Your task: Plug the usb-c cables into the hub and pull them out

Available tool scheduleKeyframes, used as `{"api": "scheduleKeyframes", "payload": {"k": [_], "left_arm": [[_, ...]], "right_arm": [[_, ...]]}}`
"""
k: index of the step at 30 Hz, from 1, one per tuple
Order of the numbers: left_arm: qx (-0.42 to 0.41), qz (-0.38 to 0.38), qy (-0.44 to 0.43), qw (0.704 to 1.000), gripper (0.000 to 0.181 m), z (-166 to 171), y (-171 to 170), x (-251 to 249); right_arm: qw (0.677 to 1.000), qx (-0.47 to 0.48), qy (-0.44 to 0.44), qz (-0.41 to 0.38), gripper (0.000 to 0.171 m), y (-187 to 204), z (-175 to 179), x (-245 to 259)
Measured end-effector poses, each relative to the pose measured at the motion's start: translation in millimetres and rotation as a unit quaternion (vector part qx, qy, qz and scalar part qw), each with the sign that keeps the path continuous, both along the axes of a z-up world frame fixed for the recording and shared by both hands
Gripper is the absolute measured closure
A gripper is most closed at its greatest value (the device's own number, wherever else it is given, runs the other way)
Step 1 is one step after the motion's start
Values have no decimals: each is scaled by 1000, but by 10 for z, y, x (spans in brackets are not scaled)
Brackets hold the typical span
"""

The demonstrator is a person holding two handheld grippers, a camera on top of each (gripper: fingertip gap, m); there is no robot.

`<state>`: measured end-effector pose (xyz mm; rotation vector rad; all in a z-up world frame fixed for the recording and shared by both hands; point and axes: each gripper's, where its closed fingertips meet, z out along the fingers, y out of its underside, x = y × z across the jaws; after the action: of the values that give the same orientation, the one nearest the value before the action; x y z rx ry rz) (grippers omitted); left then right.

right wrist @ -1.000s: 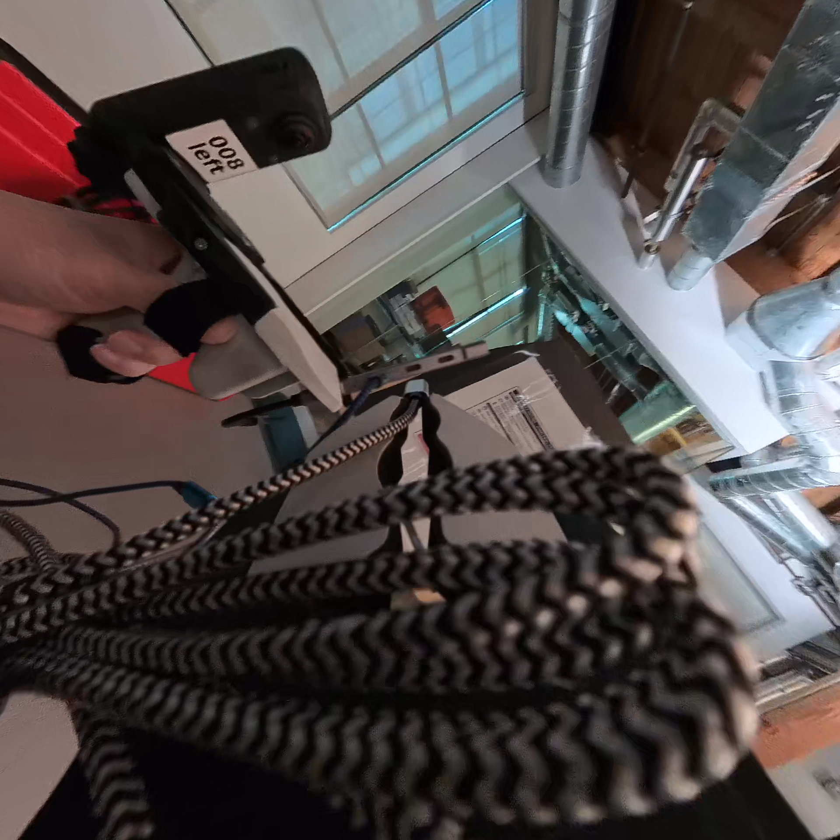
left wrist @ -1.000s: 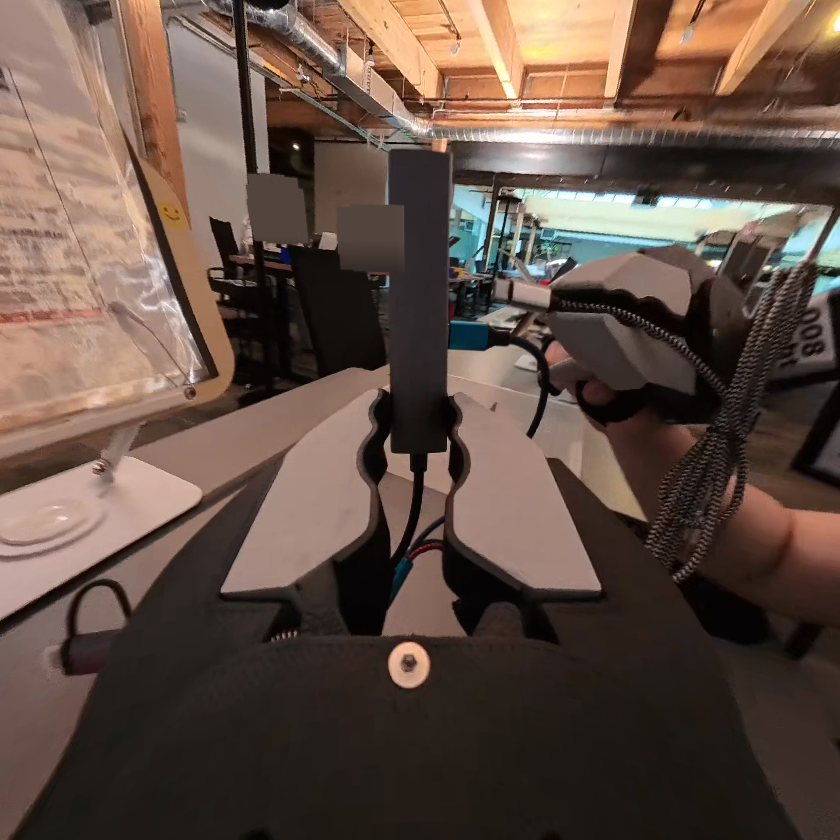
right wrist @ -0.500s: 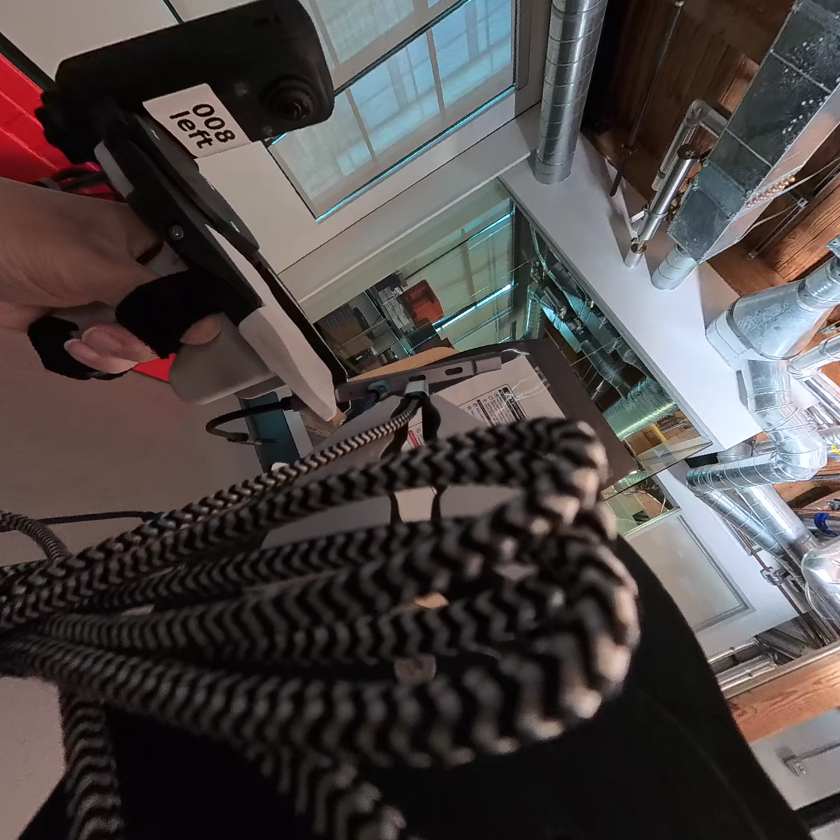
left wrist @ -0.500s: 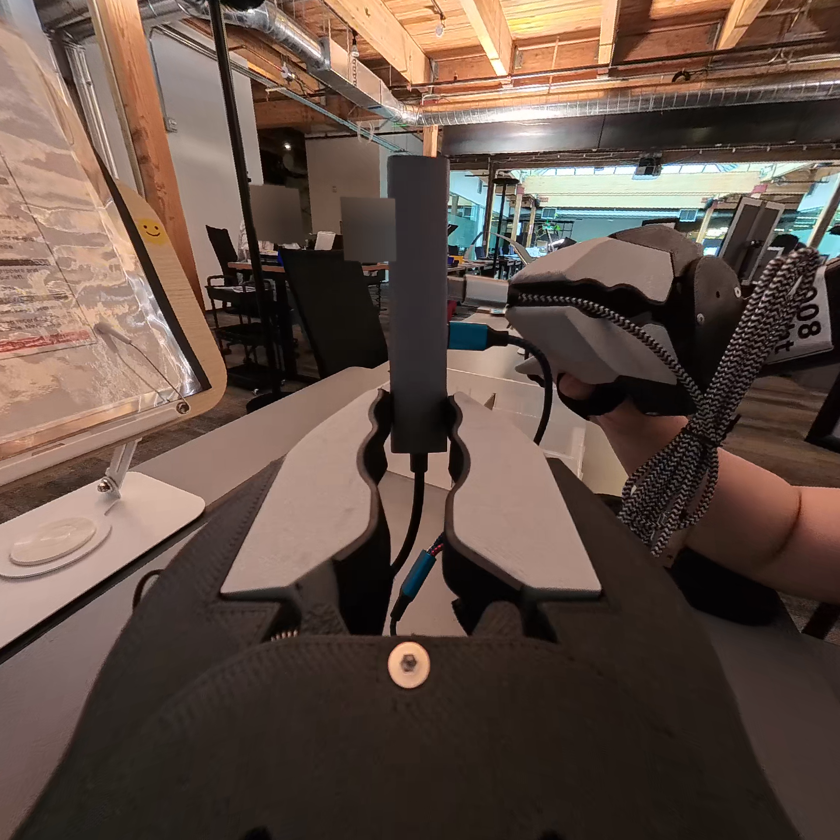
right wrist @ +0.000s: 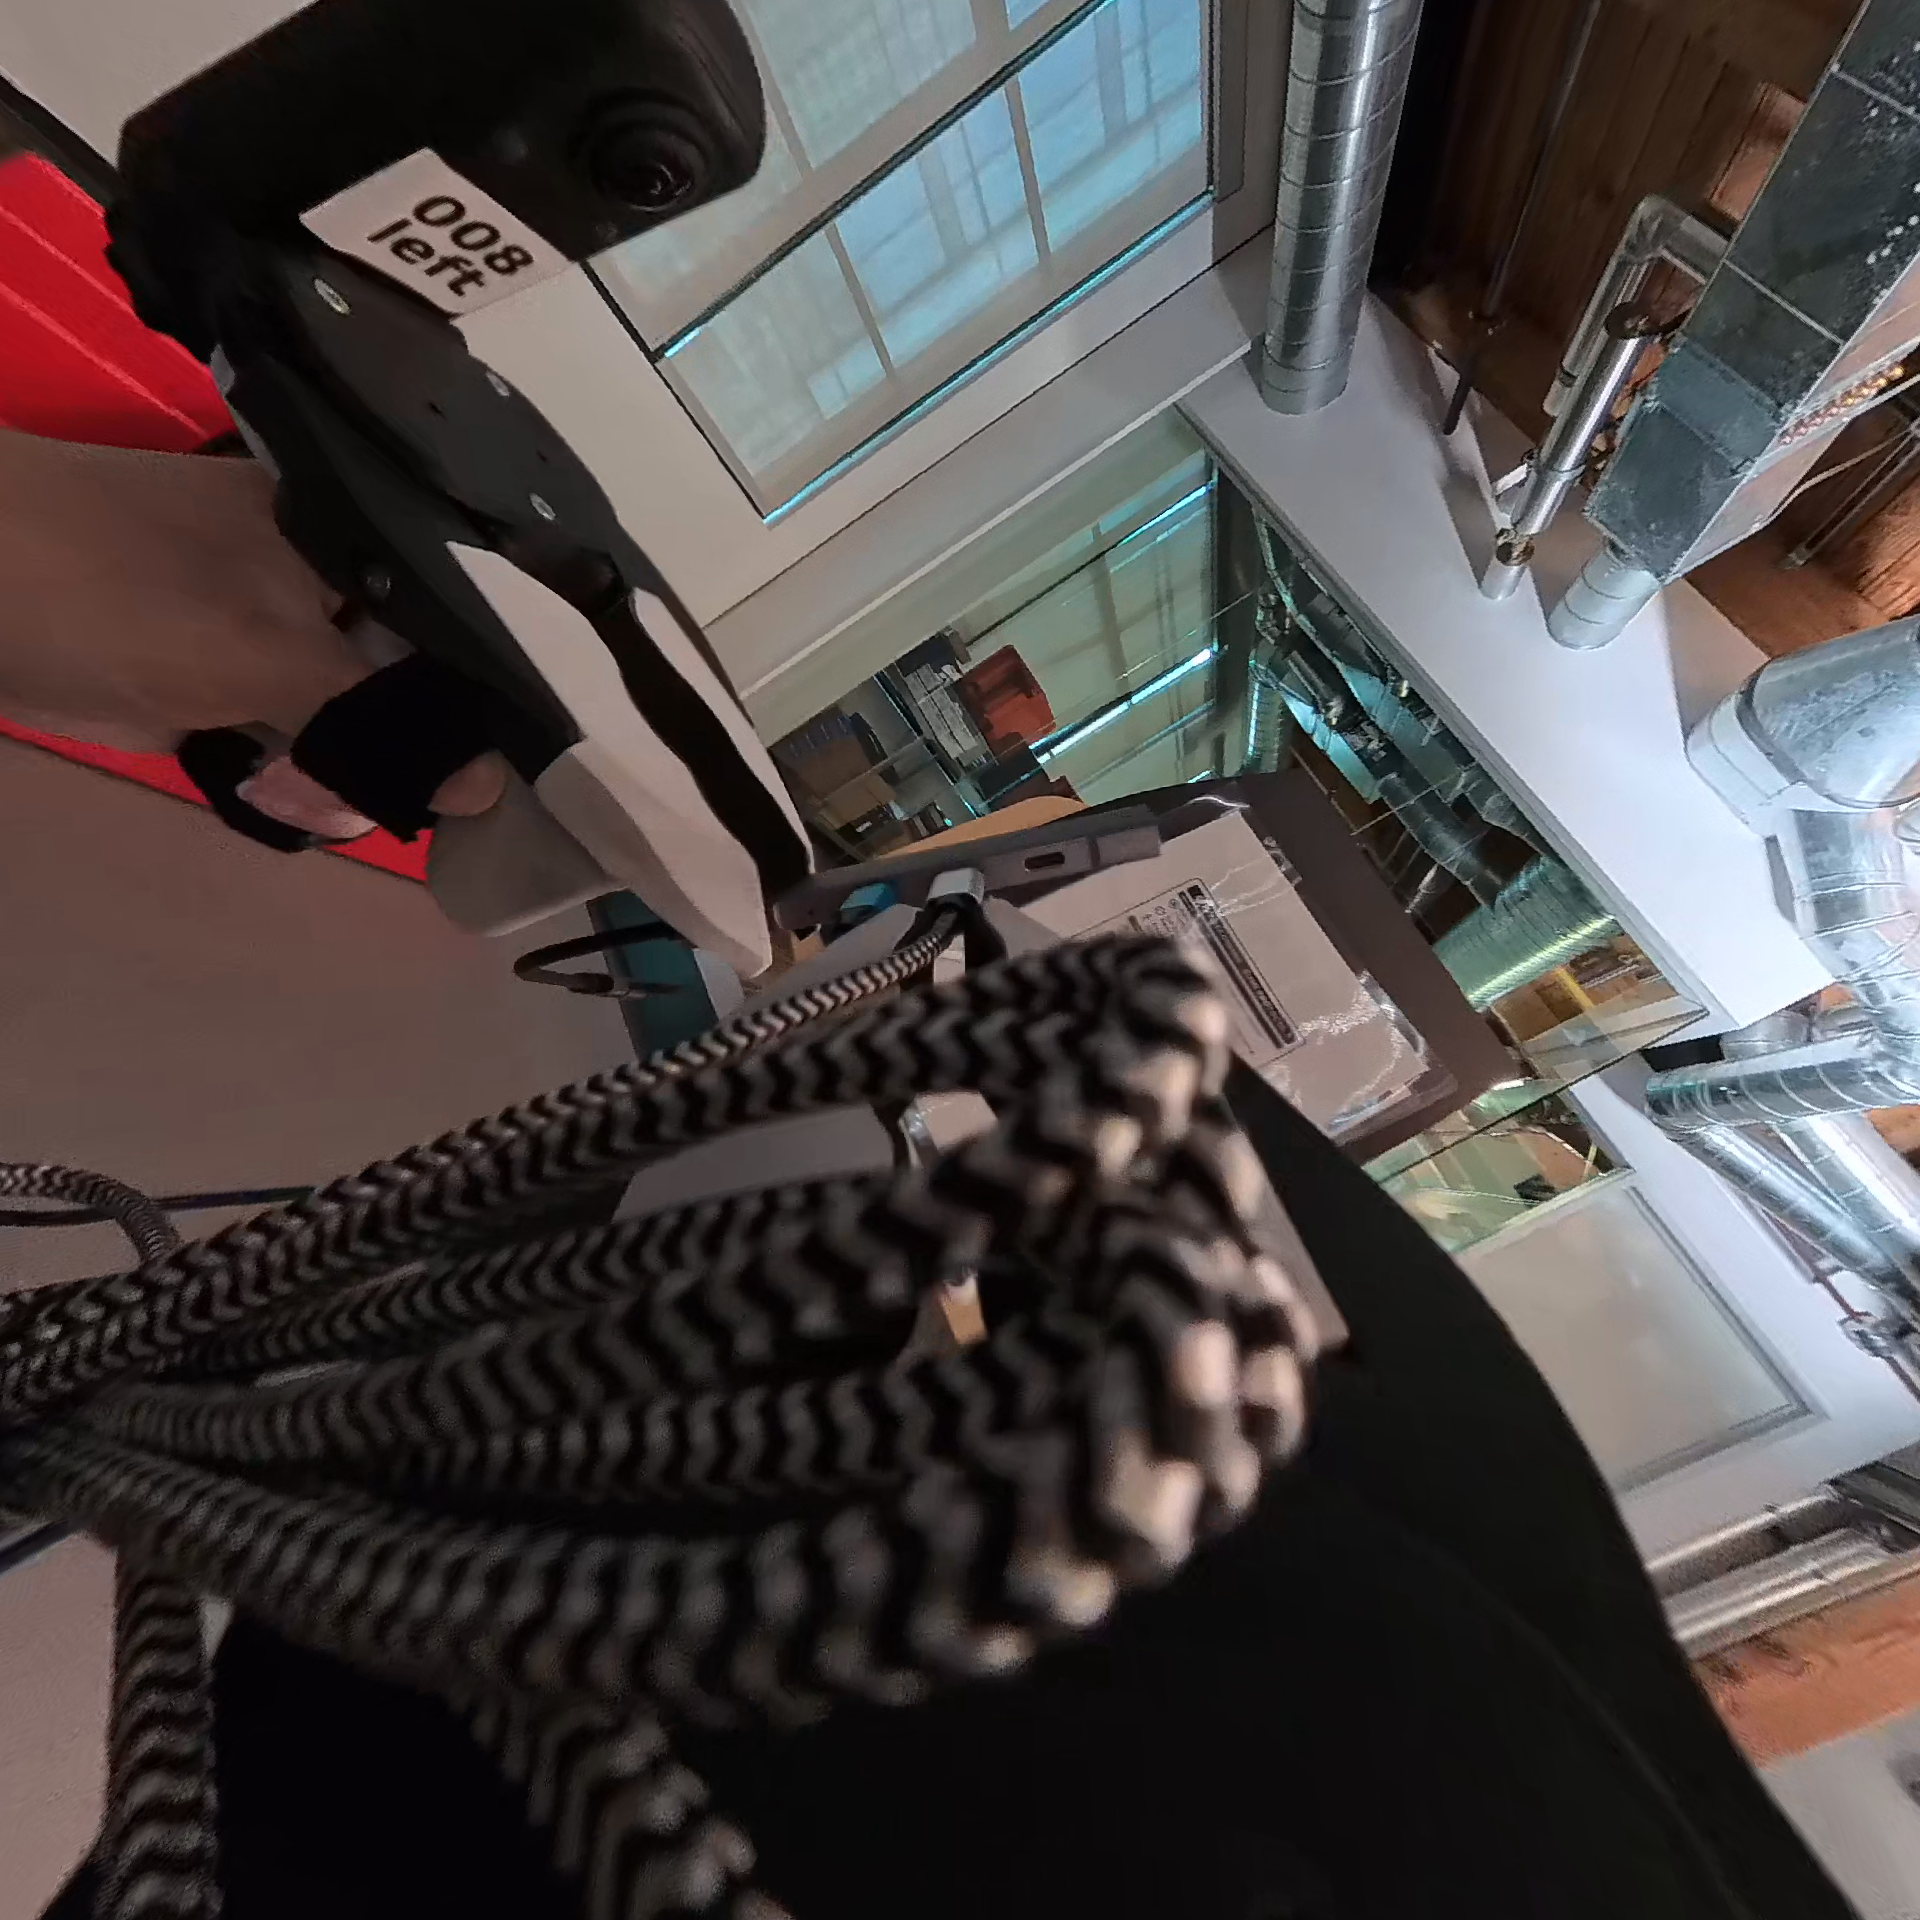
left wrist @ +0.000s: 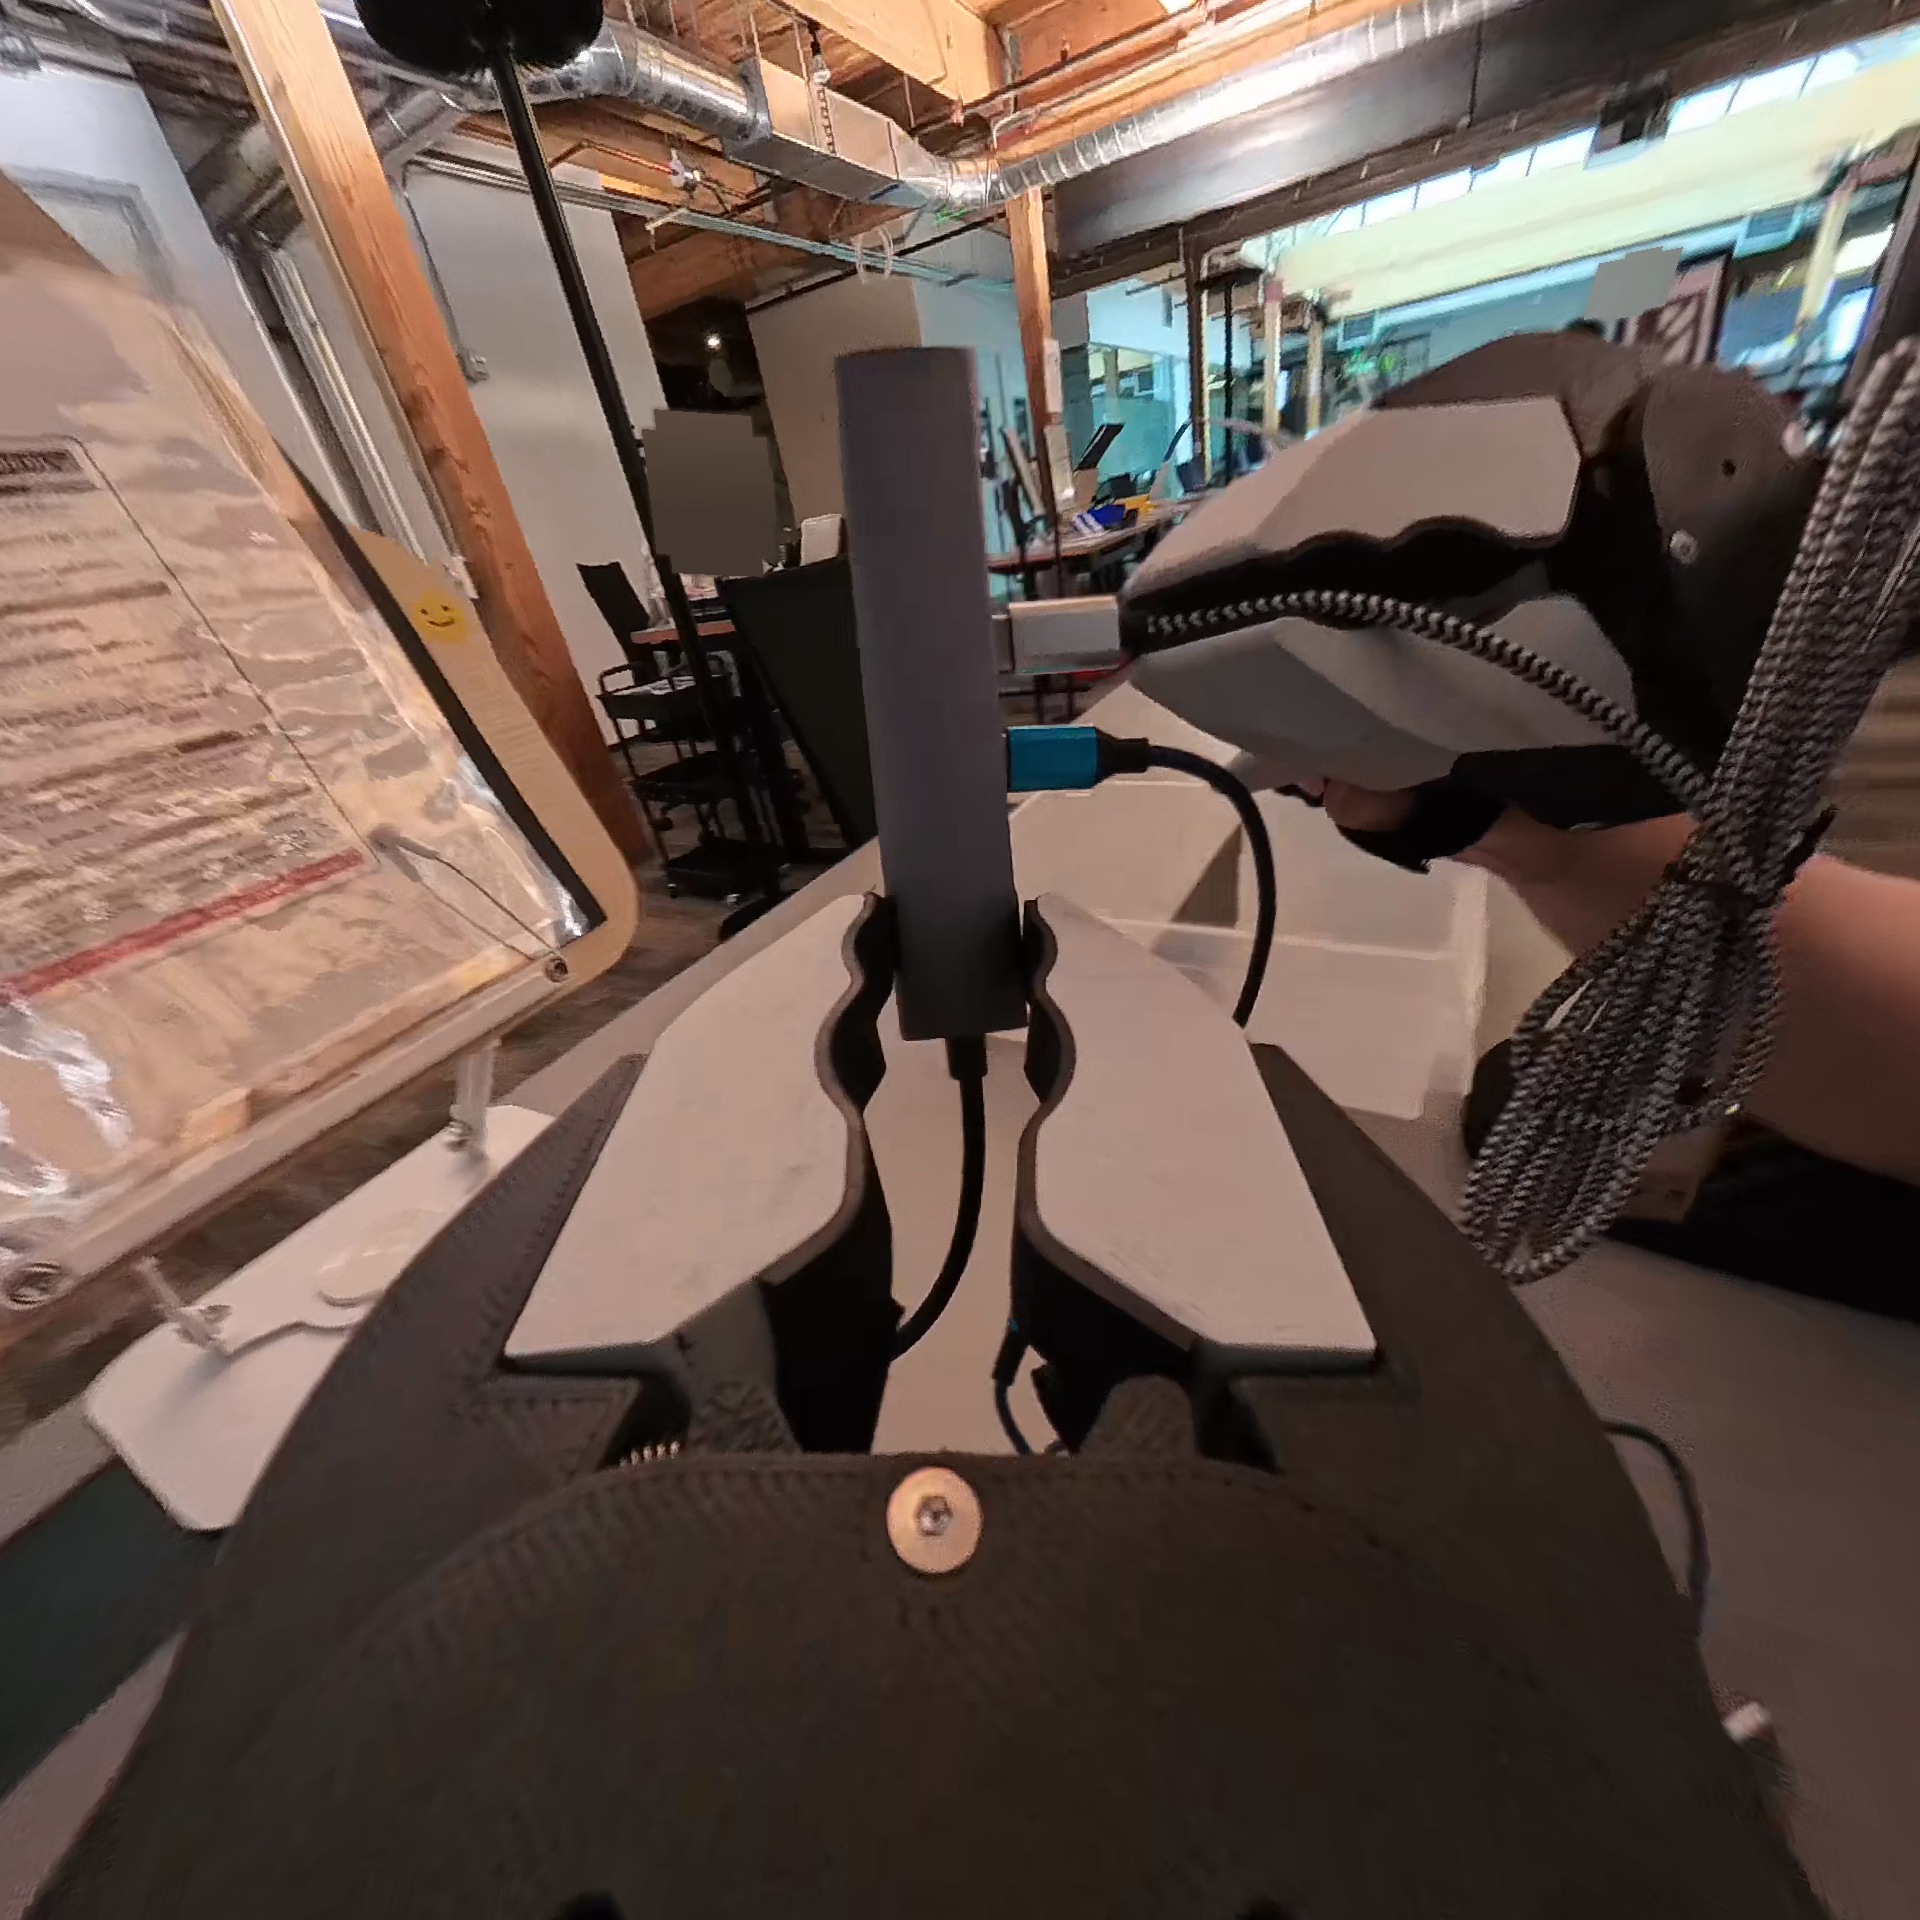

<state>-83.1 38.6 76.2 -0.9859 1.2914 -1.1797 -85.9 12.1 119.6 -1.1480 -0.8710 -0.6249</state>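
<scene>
In the left wrist view my left gripper is shut on the lower end of a grey hub and holds it upright. A blue usb-c plug with a dark cable sits in the hub's right side. Just above it my right gripper is shut on a silver usb-c plug, whose tip meets the hub's side. The plug's braided black-and-white cable hangs in a coil over the right wrist. In the right wrist view the coil hides most of my right gripper. The silver plug meets the hub, which the left gripper holds.
A laminated sheet on a wooden board stands on a white base at the left. A white bin sits on the grey table behind the hub. A black pole rises behind the board. One gripper's finger ends stand about 5 cm off the other's.
My right gripper has moved left with the silver plug, closing the gap until the plug meets the hub's side above the blue plug. The left gripper still holds the hub upright.
</scene>
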Motion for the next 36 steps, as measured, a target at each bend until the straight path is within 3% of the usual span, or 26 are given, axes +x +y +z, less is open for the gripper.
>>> {"api": "scheduleKeyframes", "payload": {"k": [14,29,33,36], "left_arm": [[177,81,50,980,157,3,10,-65],[220,80,73,970,156,-93,-77,-44],[225,73,58,970,156,-73,-130,-43],[219,95,2,971,156,110,-129,-90]], "right_arm": [[995,-48,71,54,165,-20,-24,-7],[989,-84,81,91,166,-61,-66,10],[984,-96,82,122,166,-141,-49,-20],[989,-50,67,125,165,-209,58,-76]]}}
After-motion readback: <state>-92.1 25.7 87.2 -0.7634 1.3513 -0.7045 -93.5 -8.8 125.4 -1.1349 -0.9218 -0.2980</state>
